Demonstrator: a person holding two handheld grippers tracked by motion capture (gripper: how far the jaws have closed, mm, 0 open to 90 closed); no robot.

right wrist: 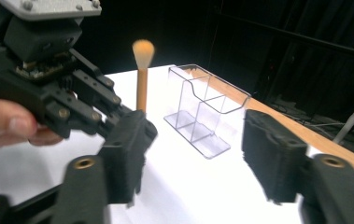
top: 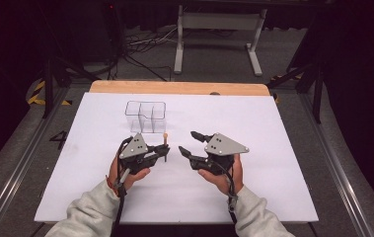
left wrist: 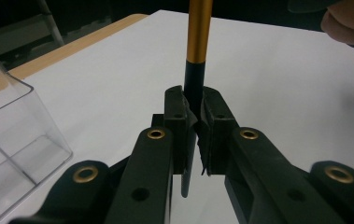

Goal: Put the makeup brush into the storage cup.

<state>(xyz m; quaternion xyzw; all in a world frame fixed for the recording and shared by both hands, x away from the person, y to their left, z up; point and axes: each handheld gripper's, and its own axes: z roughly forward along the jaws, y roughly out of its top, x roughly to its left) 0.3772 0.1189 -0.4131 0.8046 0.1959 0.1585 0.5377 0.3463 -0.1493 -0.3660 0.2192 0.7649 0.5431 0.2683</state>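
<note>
Between the grippers: a strip of bare white table sheet [top: 273, 197] separates the left gripper [top: 164, 151] from the right gripper [top: 190, 143], which stand near each other but apart.
Left gripper: jaws closed hard on the black lower handle of a slim makeup brush with an orange-gold upper shaft and a pale orange bristle tuft [right wrist: 142, 79]; in the left gripper view [left wrist: 193, 116] the pads pinch the dark part just below the gold section.
Right gripper: jaws spread wide with nothing between the pads (in the right gripper view [right wrist: 198, 158] the gap frames bare sheet).
Brush axis: long axis upright, bristle tuft at the top, black end pointing down toward the sheet; whether that tip touches the sheet I cannot tell.
Beyond the left gripper: a clear plastic organiser box with inner dividers [top: 146, 116] stands just past the brush, close to it, not touching.
Open room: wide bare sheet lies to the outer side of each gripper and toward the person.
Edges: the wooden table edge [top: 179, 88] runs behind the box, well away from both grippers.
</note>
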